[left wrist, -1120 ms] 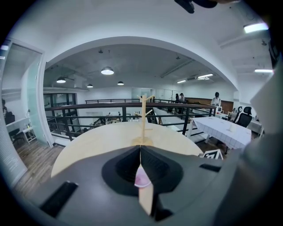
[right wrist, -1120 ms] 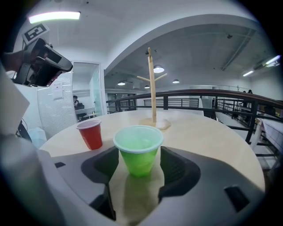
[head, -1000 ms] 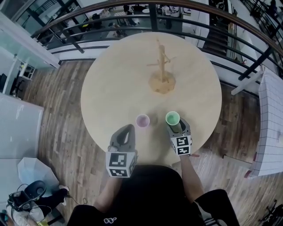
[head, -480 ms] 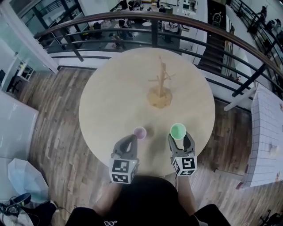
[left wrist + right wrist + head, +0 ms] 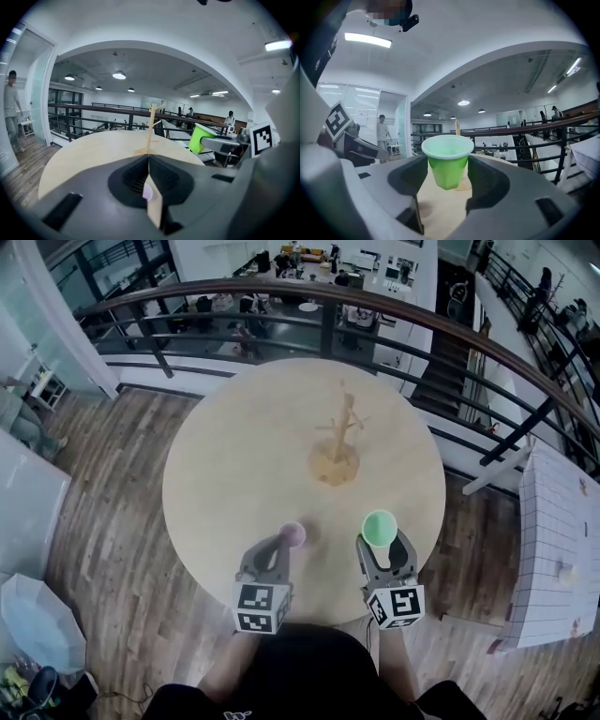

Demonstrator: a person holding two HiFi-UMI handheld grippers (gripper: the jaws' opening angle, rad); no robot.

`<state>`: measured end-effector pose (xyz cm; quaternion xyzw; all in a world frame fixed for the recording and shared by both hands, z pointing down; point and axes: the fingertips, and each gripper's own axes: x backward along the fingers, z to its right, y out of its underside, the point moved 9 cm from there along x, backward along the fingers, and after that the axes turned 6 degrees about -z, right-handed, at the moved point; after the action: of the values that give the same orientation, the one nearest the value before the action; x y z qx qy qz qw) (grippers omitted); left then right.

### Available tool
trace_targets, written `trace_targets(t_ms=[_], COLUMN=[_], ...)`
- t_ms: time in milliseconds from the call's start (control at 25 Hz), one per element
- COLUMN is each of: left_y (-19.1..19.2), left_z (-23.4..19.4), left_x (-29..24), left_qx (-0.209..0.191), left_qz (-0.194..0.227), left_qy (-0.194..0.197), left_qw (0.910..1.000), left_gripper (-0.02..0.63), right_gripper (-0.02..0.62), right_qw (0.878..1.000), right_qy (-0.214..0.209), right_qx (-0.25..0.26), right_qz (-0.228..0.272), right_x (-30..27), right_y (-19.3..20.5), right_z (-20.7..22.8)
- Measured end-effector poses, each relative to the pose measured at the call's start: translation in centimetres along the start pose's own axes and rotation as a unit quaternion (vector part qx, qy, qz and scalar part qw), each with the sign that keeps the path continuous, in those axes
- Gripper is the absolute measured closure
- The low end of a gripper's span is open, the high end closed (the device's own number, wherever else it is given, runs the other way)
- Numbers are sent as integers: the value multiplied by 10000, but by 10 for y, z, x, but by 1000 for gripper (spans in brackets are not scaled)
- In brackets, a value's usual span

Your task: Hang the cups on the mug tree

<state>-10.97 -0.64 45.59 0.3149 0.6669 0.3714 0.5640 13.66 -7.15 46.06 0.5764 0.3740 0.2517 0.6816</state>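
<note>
A wooden mug tree (image 5: 338, 435) stands bare on the far half of the round table (image 5: 225, 474). My right gripper (image 5: 383, 540) is shut on a green cup (image 5: 380, 527) and holds it upright, clear of the tabletop. In the right gripper view the green cup (image 5: 447, 152) hangs between the jaws of the right gripper (image 5: 447, 169), with the mug tree (image 5: 457, 126) straight behind it. A pink cup (image 5: 294, 534) stands on the table near the front edge. My left gripper (image 5: 279, 543) is shut and empty, its tip just before the pink cup (image 5: 146, 192).
A dark railing (image 5: 281, 296) curves round behind the table, with a lower floor beyond it. Wood flooring (image 5: 112, 484) lies on both sides. A person (image 5: 10, 112) stands far off at the left. A white tiled surface (image 5: 558, 540) is at the right.
The right gripper has lifted the green cup off the table and carried it a little to the right. The left gripper's tip has closed in on the pink cup. The head view has pulled back.
</note>
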Motion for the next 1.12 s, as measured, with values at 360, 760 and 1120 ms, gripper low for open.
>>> trace_targets(t_ms=[360,760,1120], left_y=[1,3,9], left_z=[-9,-22,-29], left_x=[6,16,20], left_qx=[126,342,469], left_qz=[75,194,217], left_qy=[-147,-342,-444], left_qw=[9998,9986,9977], left_gripper=[594,594,594], right_gripper=[324,324,324], right_qw=[9961,9455,8308], right_qy=[112,737,1356], right_qx=[798,2926,4969], right_qz=[-354,-1223,-2108], right_x=[-20,-64,-124], right_y=[-8,-40,-63], right_z=[21,60,80])
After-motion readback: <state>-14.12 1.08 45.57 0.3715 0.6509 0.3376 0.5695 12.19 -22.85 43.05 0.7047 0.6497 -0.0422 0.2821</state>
